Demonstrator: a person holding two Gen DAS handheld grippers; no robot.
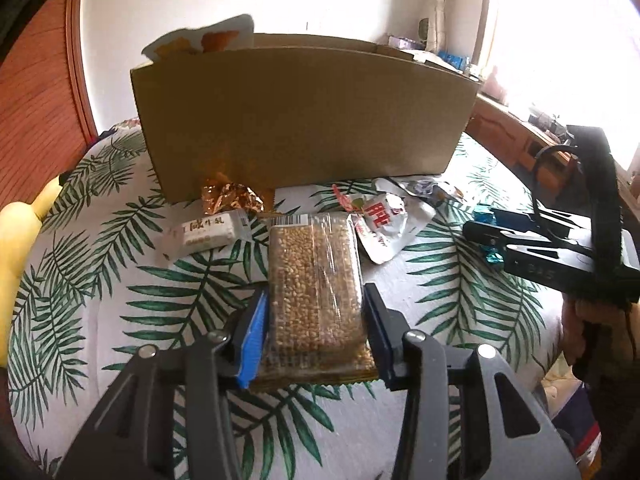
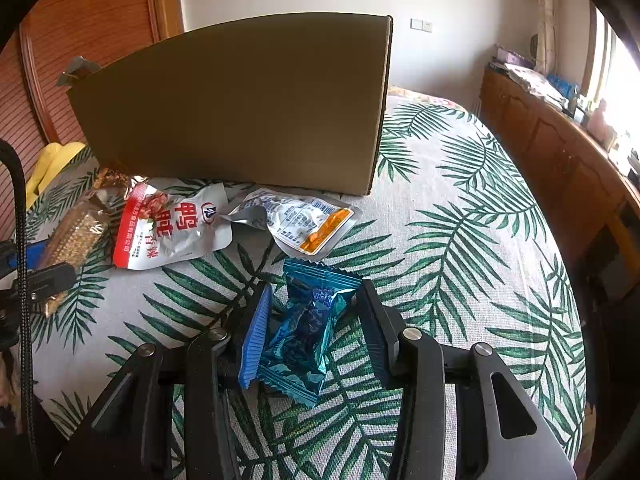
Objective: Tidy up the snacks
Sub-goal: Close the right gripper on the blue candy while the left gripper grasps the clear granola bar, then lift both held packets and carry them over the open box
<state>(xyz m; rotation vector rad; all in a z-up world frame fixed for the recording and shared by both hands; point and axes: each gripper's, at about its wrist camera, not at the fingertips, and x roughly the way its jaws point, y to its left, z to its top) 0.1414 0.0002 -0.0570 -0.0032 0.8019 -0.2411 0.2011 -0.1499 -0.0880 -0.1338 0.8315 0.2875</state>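
A clear-wrapped golden grain bar [image 1: 314, 280] sits lengthwise between the blue pads of my left gripper [image 1: 315, 290], which is shut on it just above the leaf-print bedspread [image 1: 120, 280]. My right gripper [image 2: 315, 285] is shut on a shiny blue candy wrapper [image 2: 304, 328]; in the left wrist view it [image 1: 486, 242] hovers at the right. A tall open cardboard box [image 1: 304, 120] [image 2: 240, 104] stands behind both, and a snack bag [image 1: 208, 40] pokes out of its top left.
Loose snacks lie in front of the box: a white pack [image 1: 200, 234], a crumpled gold foil wrapper [image 1: 228, 198], a red-and-white pouch [image 2: 168, 228] and a silver pouch with an orange panel [image 2: 304, 224]. A yellow soft thing [image 1: 16, 248] lies at the left, a wooden cabinet [image 2: 560, 152] at the right.
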